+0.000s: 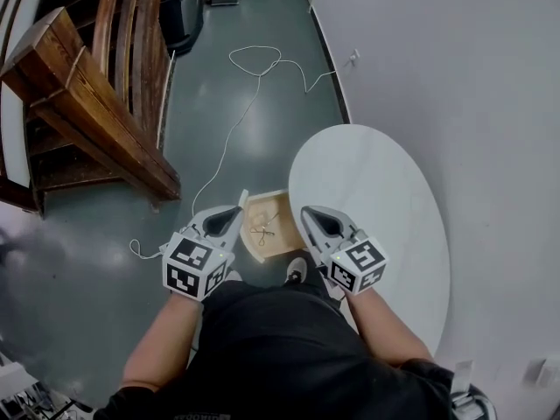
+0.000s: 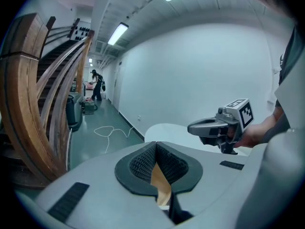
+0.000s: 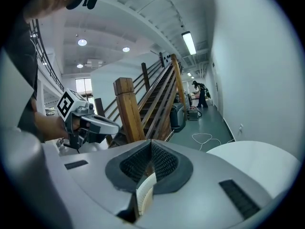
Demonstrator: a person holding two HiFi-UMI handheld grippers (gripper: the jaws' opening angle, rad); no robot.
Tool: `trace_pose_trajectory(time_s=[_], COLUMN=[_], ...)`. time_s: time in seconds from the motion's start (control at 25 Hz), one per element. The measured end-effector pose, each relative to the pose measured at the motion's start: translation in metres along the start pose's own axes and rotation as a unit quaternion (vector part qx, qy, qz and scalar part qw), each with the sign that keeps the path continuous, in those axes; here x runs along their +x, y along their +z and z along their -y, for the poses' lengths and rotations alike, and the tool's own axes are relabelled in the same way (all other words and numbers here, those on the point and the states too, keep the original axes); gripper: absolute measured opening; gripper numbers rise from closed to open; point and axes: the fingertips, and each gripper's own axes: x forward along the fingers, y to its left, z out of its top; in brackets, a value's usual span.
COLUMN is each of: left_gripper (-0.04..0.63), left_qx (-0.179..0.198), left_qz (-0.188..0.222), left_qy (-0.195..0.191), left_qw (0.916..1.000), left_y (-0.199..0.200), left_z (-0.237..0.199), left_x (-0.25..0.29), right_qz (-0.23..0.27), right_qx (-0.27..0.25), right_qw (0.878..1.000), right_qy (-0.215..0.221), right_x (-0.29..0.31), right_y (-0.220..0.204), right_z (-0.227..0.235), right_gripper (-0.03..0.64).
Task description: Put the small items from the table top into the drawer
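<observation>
Left gripper [image 1: 231,219] and right gripper [image 1: 313,215]: fingers closed, empty. Small wiry items [image 1: 264,230] lie in the open light wooden drawer [image 1: 285,206], at 9 o'clock of the white oval surface [image 1: 385,191]. Loading looks complete; next, push the drawer shut.

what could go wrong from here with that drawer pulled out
The drawer stands open right by the person's shoe, so a step forward could knock it and jolt the small items inside. The white cable runs across the floor to just left of the drawer, a likely trip or snag. The right hand-held gripper and arm cover the near edge of the table, so a leftover item there might be missed.
</observation>
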Motion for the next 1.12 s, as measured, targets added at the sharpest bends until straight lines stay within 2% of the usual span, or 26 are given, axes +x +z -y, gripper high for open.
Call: trace_pose_trajectory(time_s=[0.32, 1.12], left_gripper=[0.015, 0.015], left_qx=[0.006, 0.008], left_qz=[-0.005, -0.007], left_qy=[0.005, 0.004], left_qw=[1.0000, 0.9999], left_y=[0.0007, -0.0001], left_z=[0.0039, 0.0058], left_x=[0.0030, 0.0018], right_qz=[0.002, 0.002], right_qx=[0.021, 0.029], right_qw=[1.000, 1.000], right_qy=[0.001, 0.005], right_x=[-0.0014, -0.0005], right_y=[-0.0044, -0.0083], right_z=[0.0096, 0.0060], right_gripper=[0.008, 0.008])
